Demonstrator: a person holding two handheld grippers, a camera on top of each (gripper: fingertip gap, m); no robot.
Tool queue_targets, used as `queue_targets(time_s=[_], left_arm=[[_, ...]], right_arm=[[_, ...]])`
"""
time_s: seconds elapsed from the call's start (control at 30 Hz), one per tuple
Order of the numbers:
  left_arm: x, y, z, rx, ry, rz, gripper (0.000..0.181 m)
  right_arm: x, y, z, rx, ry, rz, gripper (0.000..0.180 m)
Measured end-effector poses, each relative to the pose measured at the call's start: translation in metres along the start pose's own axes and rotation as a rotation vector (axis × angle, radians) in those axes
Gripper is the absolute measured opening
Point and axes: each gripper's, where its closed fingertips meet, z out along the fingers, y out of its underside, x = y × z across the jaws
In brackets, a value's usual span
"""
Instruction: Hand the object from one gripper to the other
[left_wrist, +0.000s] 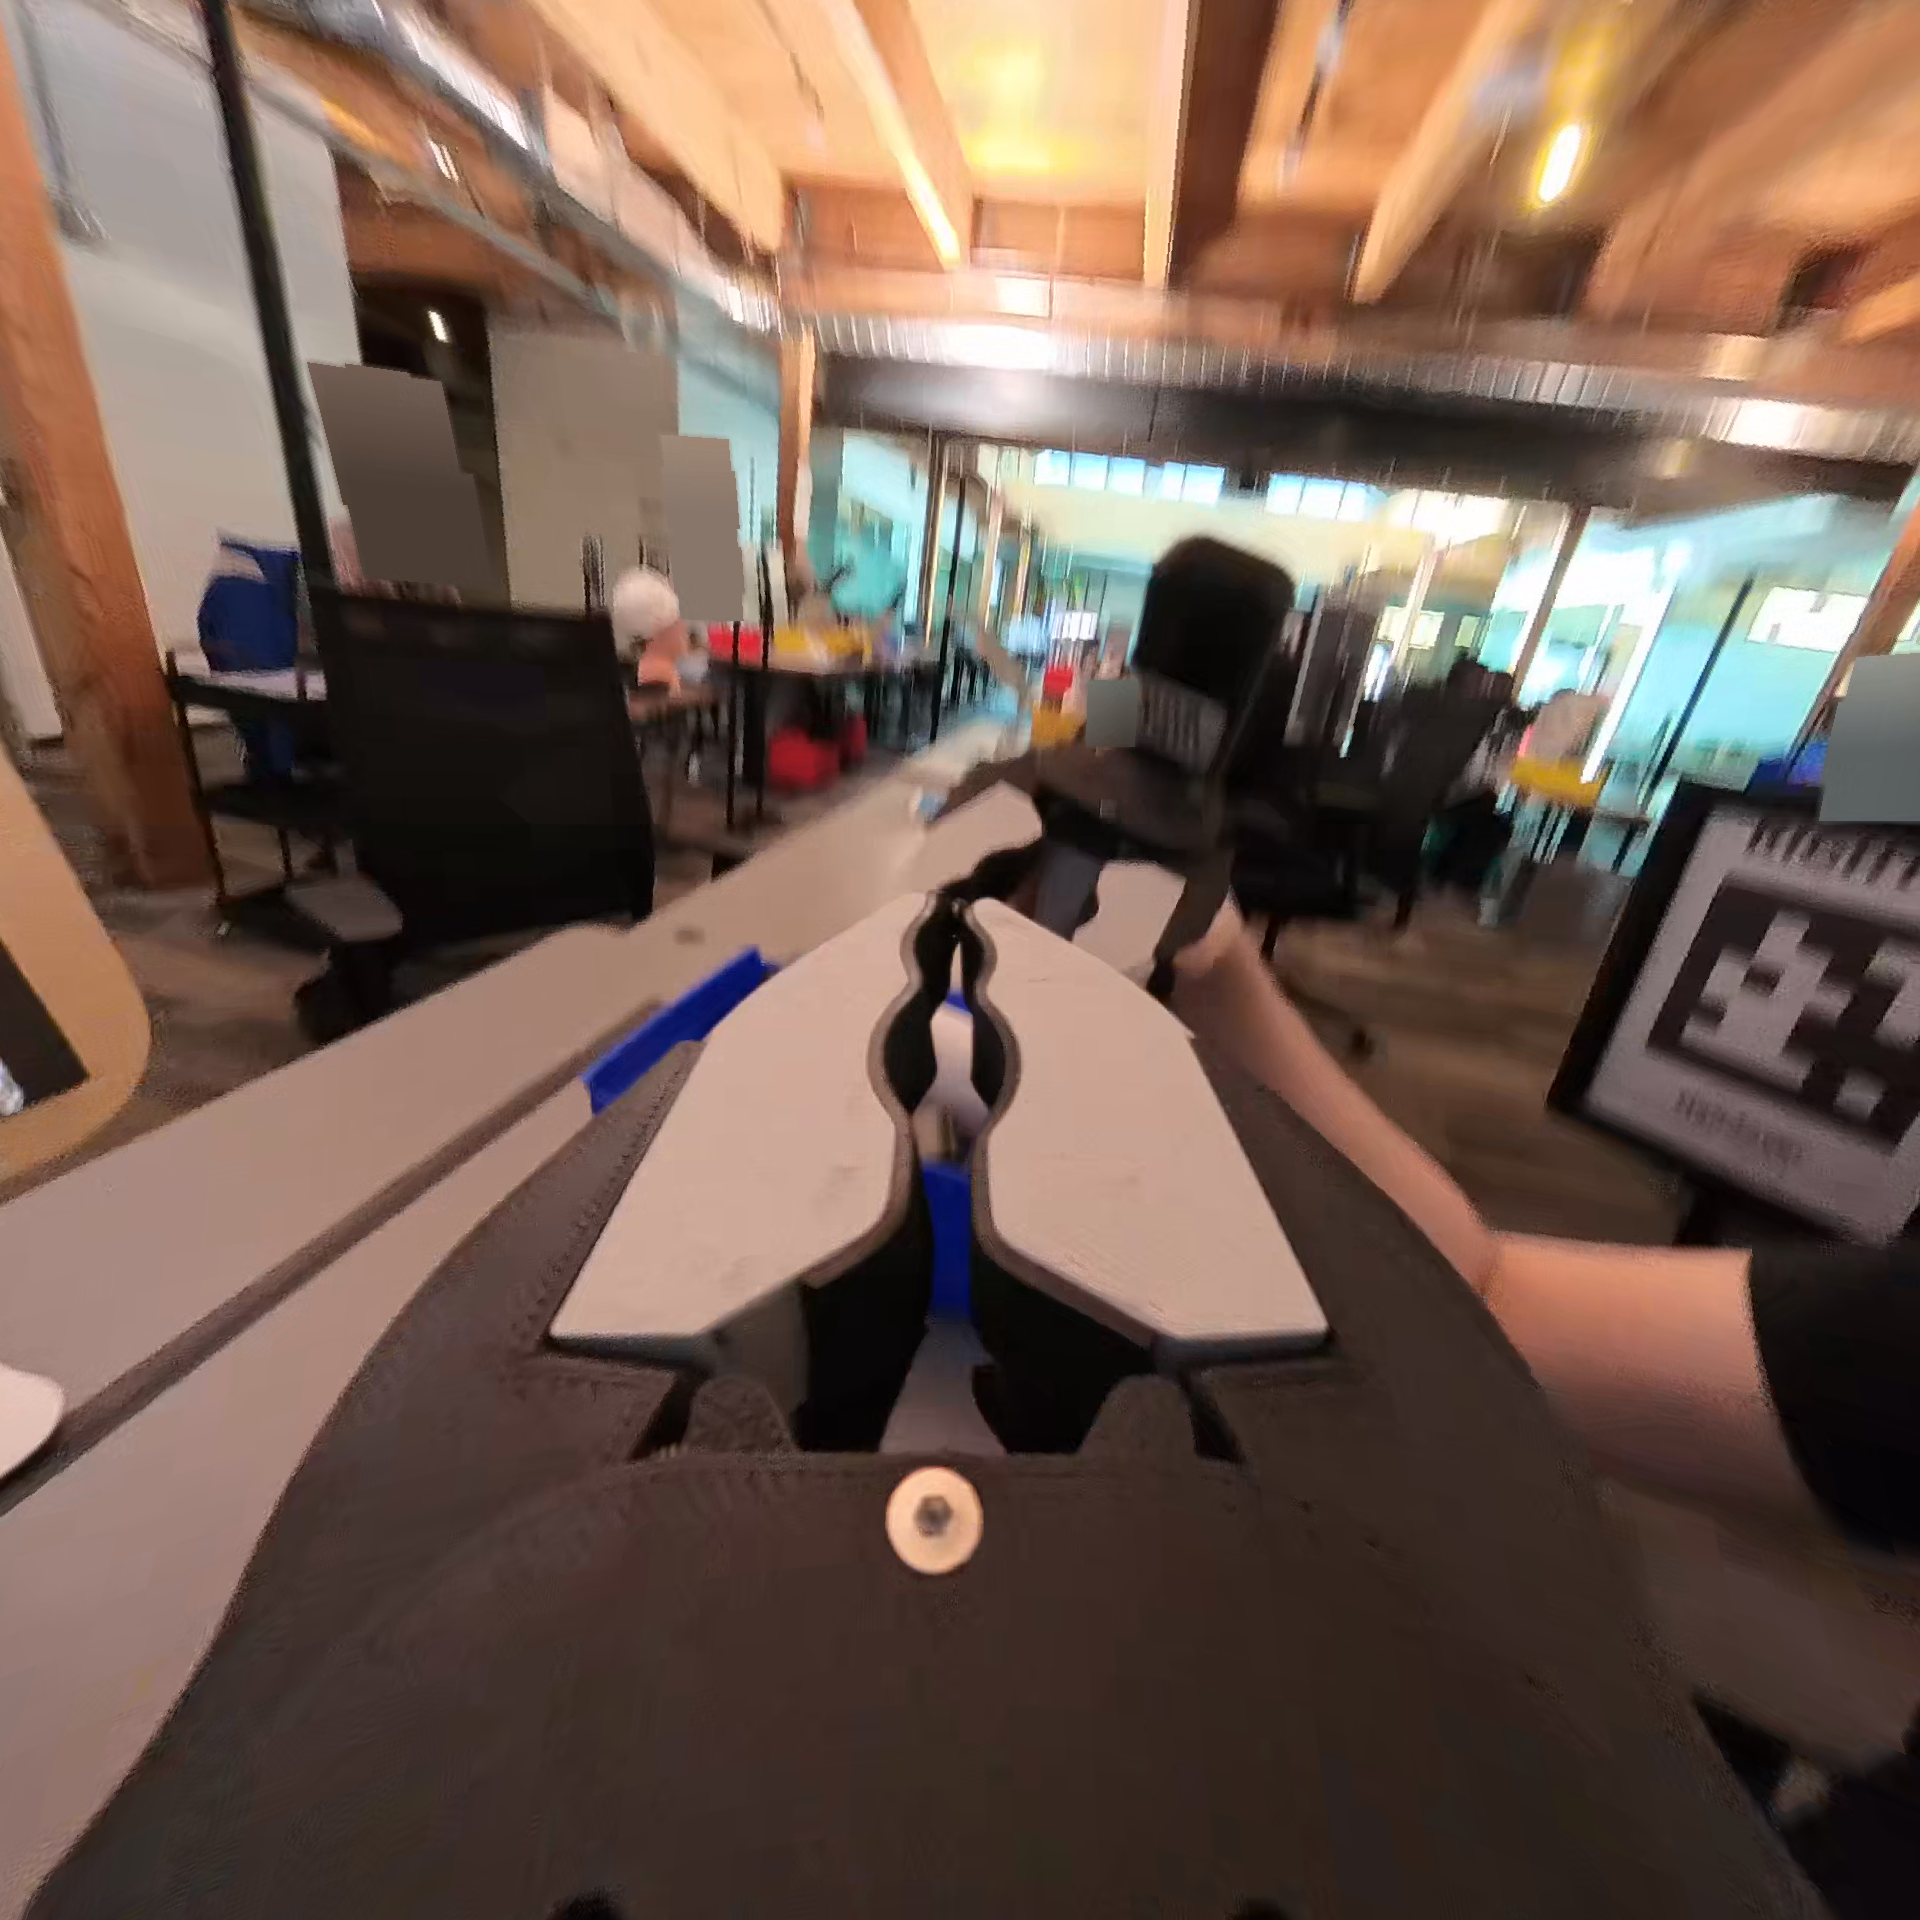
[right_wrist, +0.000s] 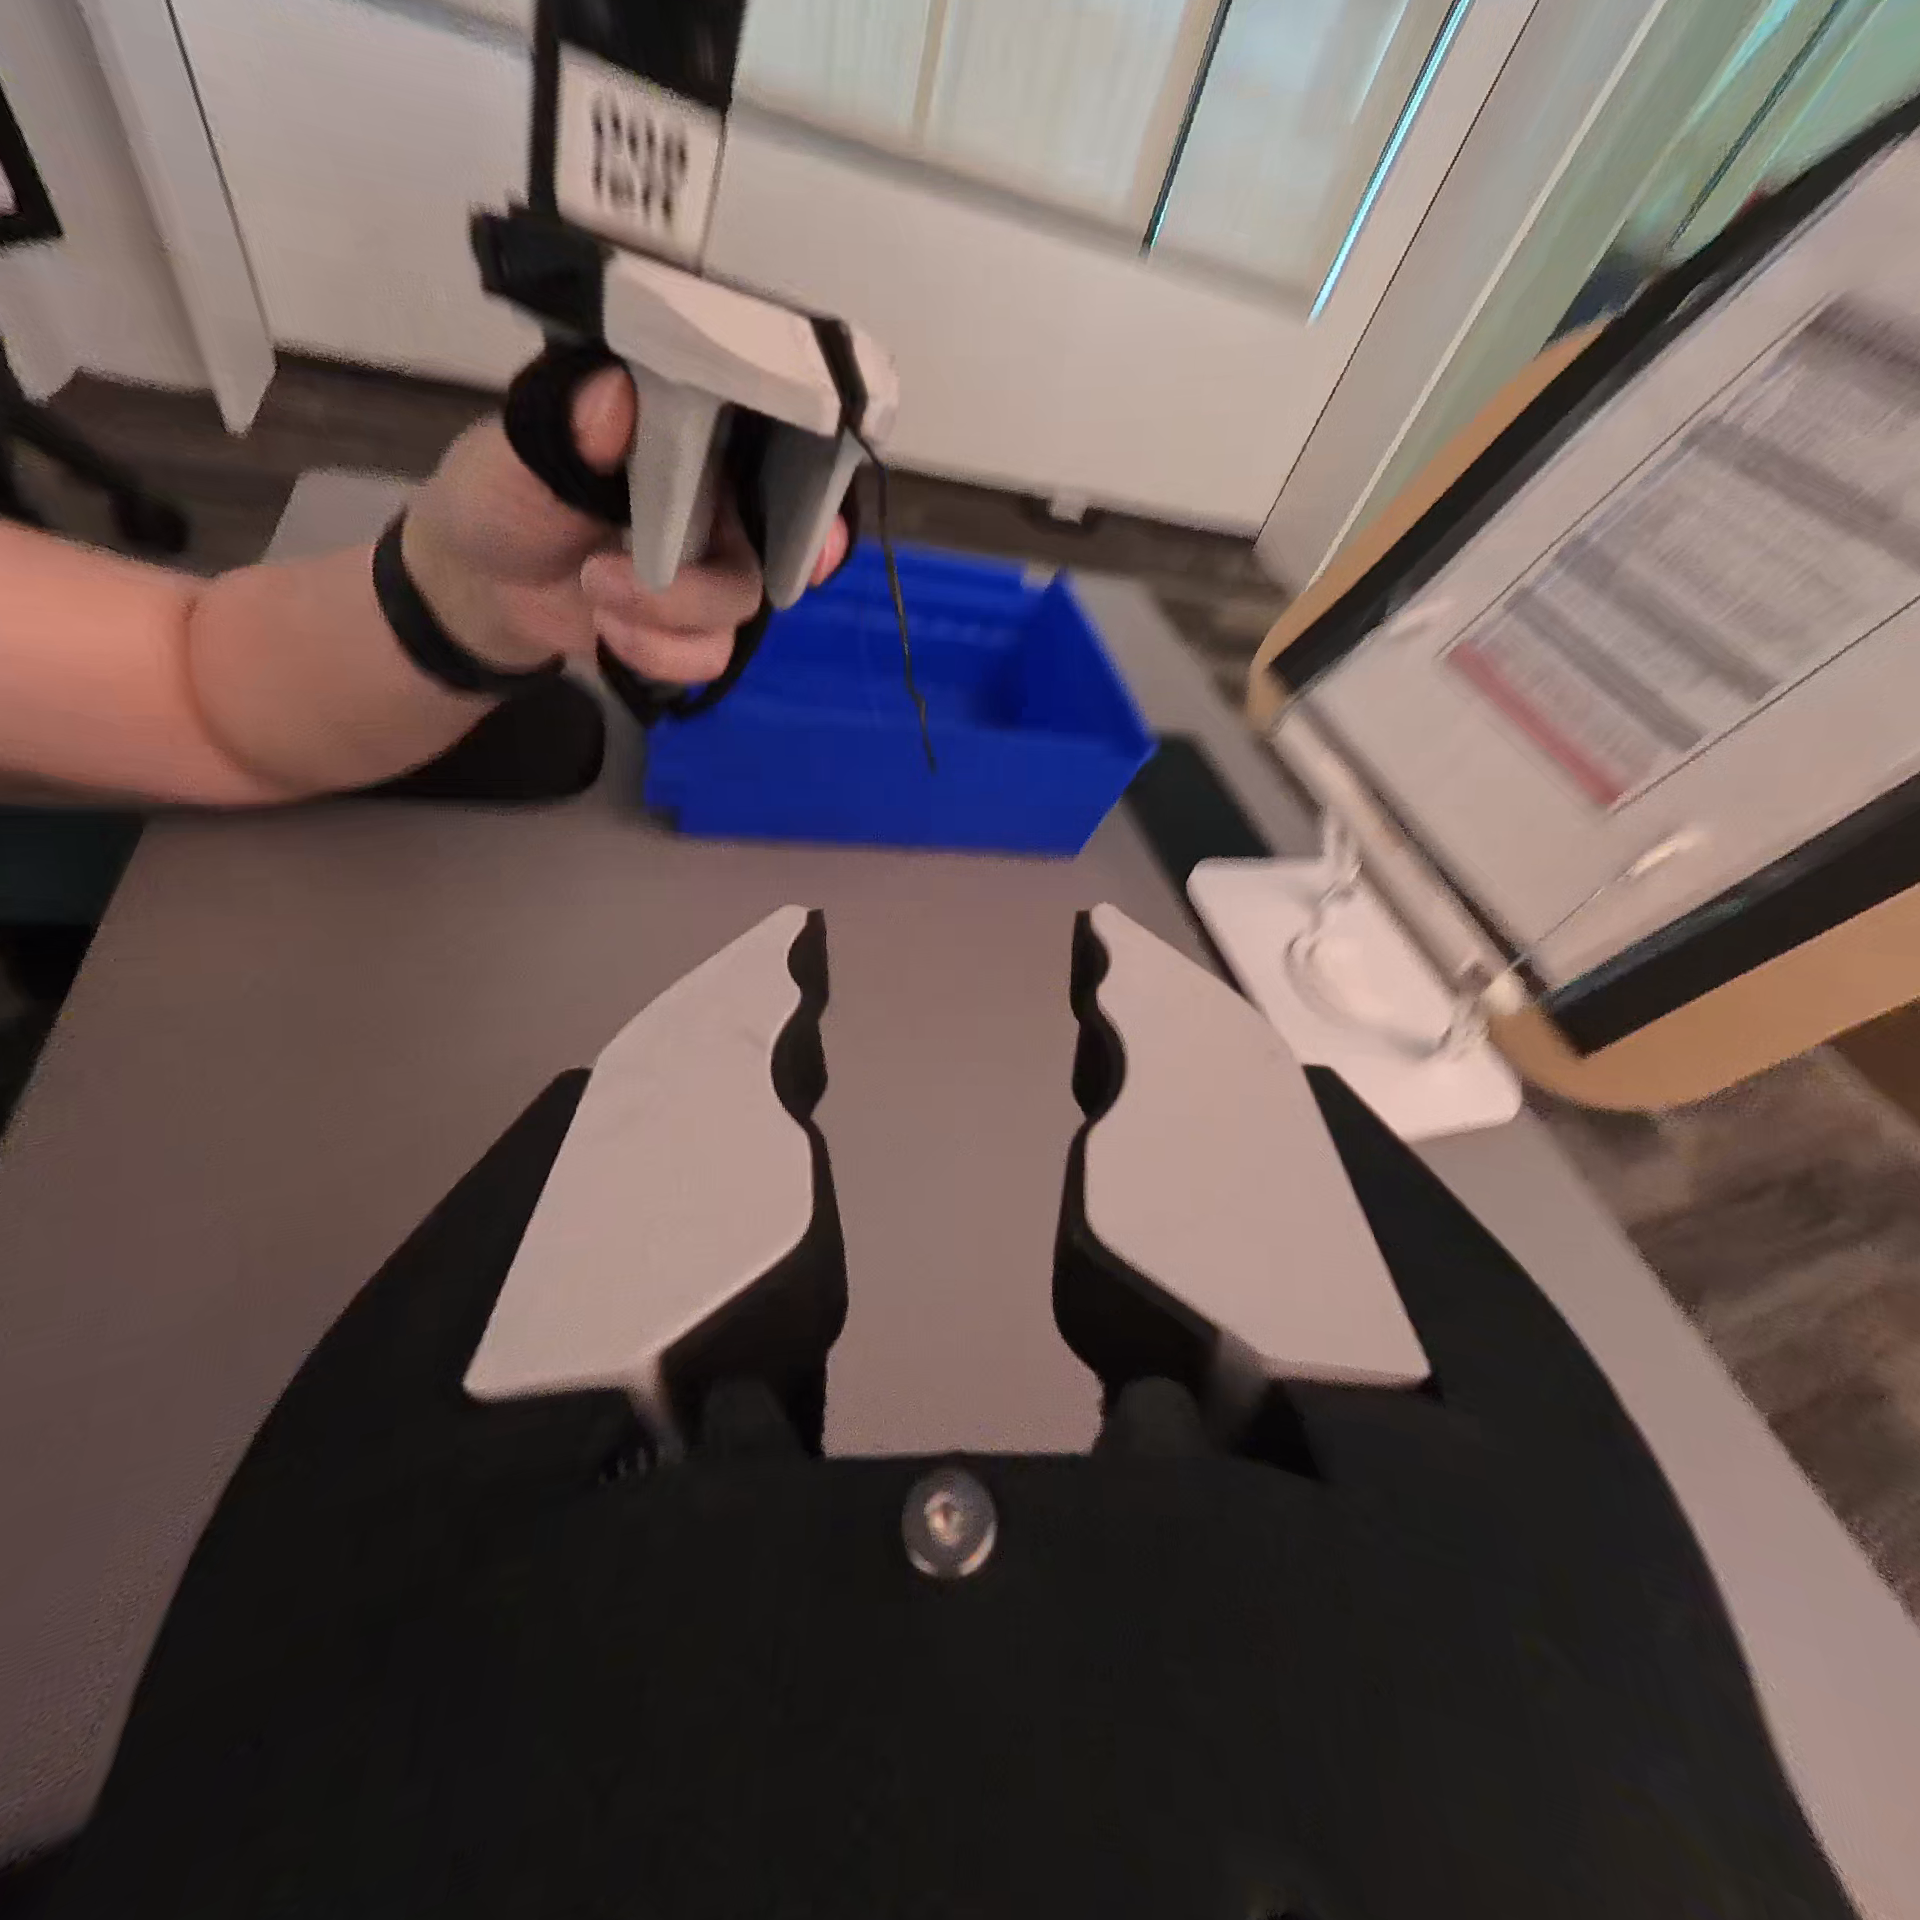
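My left gripper is shut on a thin black wavy hairpin, whose end sticks out past the fingertips. In the right wrist view the left gripper is held in a hand above the blue bin, and the hairpin hangs straight down from its closed tips. My right gripper is open and empty over the grey table, nearer than the bin and apart from the pin. It shows blurred in the left wrist view, just beyond the left fingertips.
The blue bin also shows under the left gripper. A white base with a clear stand and a tan-edged board are at the right. A black-and-white marker board stands right; office chairs are behind the table.
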Motion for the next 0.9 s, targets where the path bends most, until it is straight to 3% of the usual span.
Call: queue_targets(time_s=[0.2, 0.27, 0.47, 0.9], left_arm=[[-0.014, -0.048, -0.033, 0.316, 0.093, -0.212, 0.001], [-0.012, -0.049, -0.033, 0.335, 0.155, -0.301, 0.0], [0.001, -0.043, -0.024, 0.342, 0.285, -0.463, 0.0], [0.013, -0.038, -0.018, 0.307, 0.297, -0.415, 0.0]], right_arm=[[0.003, -0.075, -0.007, 0.632, 0.001, 0.096, 0.032], [-0.002, -0.081, -0.005, 0.727, -0.008, 0.106, 0.027], [-0.018, -0.09, 0.005, 0.776, -0.019, 0.097, 0.023], [-0.021, -0.087, 0.007, 0.733, -0.06, 0.115, 0.001]])
